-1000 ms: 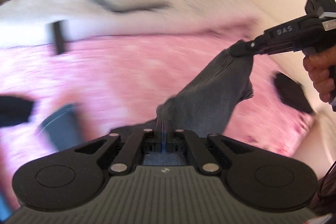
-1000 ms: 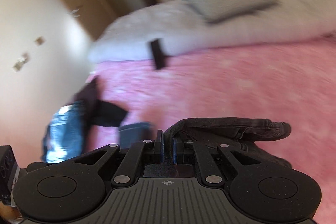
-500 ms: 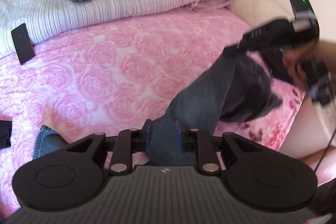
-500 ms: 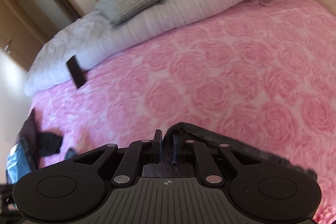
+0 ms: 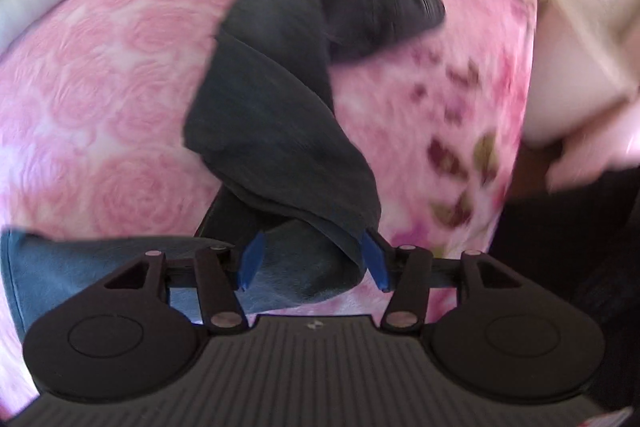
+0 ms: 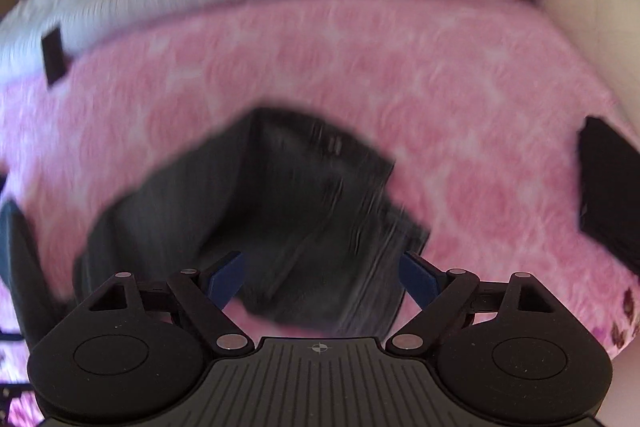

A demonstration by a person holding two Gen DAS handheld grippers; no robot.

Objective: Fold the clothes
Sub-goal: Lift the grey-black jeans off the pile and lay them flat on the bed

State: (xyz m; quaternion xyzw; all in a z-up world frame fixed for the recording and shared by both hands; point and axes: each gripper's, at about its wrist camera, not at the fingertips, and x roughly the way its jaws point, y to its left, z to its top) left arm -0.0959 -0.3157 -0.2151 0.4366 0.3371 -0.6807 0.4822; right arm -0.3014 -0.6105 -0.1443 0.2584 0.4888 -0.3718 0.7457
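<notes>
Both pairs of jaws are opening and have let go of the dark grey jeans (image 5: 276, 115), which a second ago hung stretched between two clenched grippers above the bed.

Left gripper (image 5: 312, 261) has its blue pads spread, one jeans end lying loose between them, touching the right pad but not pinched; the right gripper (image 6: 320, 279) stands wide apart over the other end, its pads clear of the cloth. Where the garment hung in the air half a second ago, it now lies slumped on the pink rose bedspread (image 5: 92, 87), near the bed's edge. Its long axis runs from the left gripper up and away toward the crumpled waistband end. A blue denim piece (image 5: 48, 267) lies just beside the left gripper.
</notes>
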